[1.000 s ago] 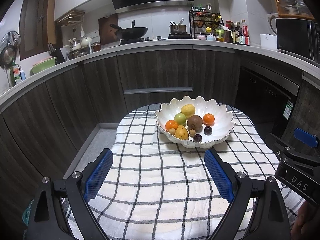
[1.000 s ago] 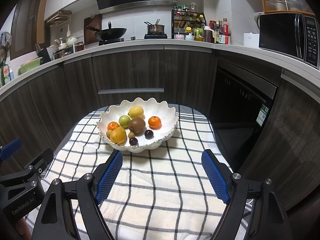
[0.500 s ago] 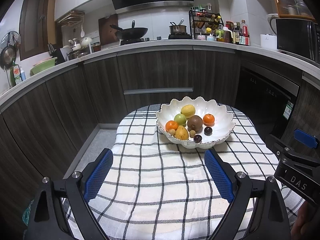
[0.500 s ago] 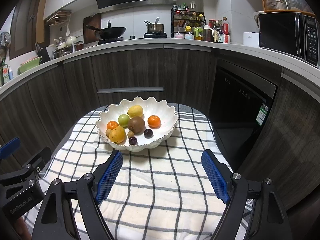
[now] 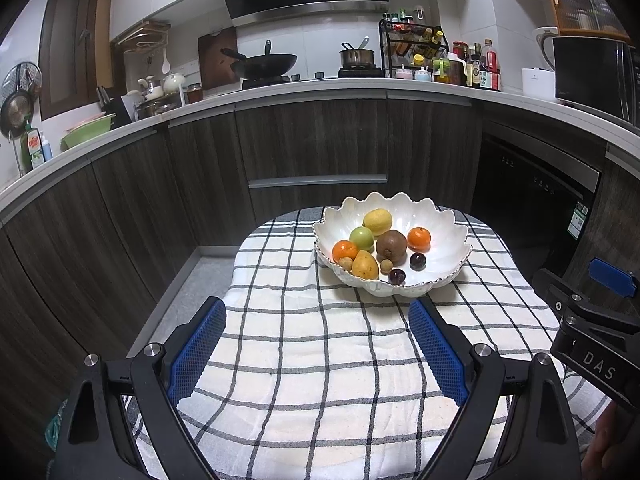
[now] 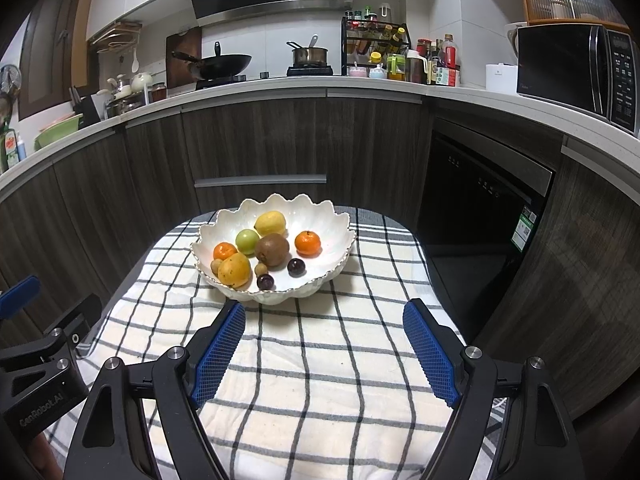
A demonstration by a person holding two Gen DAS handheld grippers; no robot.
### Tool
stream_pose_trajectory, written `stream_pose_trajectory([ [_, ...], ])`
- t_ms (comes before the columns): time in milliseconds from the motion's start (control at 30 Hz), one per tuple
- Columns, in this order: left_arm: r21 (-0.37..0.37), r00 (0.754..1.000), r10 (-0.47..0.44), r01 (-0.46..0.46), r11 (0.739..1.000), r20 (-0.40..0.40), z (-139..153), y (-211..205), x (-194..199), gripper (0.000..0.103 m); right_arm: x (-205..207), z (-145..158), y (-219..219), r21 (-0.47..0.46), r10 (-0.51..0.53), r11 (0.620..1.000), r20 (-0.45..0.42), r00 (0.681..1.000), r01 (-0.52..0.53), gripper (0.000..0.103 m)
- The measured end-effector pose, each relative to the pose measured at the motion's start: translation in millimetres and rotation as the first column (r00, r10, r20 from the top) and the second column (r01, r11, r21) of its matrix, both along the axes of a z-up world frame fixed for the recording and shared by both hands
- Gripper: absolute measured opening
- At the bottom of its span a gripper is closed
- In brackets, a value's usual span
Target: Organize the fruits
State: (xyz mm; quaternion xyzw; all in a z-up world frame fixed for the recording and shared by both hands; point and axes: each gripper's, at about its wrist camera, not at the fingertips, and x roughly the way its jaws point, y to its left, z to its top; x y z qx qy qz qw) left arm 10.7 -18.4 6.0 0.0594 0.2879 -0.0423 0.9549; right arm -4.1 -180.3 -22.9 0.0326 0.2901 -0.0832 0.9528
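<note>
The fruits sit together in a white scalloped bowl on the far half of a small table under a black-and-white checked cloth: a lemon at the back, a green apple-like fruit beside it, a brown kiwi in the middle, a mandarin to its right and another at the left, a yellow-orange pear-shaped fruit in front, two dark plum-like fruits and two small tan round ones (longans, perhaps). All look light and rounded, so they would probably roll or squirt out of a pinch placed off-centre; a grip across the widest part seems best. The kiwi and dark fruits are likely soft and bruise under a hard squeeze, the lemon and mandarins firmer with grippy peel, the small ones smooth and easy to lose. The bowl looks like glazed ceramic, so probably heavy, slick and chippable at its thin wavy rim. The left gripper and the right gripper hover above the bare cloth short of the bowl, each with its blue pads spread wide and nothing between them
</note>
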Motion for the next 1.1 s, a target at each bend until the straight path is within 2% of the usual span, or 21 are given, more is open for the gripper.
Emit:
stream_pose_trajectory([
  [1100, 0.002, 1.000, 0.010, -0.010, 1.000, -0.021, -8.1, 1.1, 1.6, 0.094, -1.6, 0.6, -2.1, -0.002, -0.002, 1.000, -0.002, 1.000, 0.002, 0.082],
])
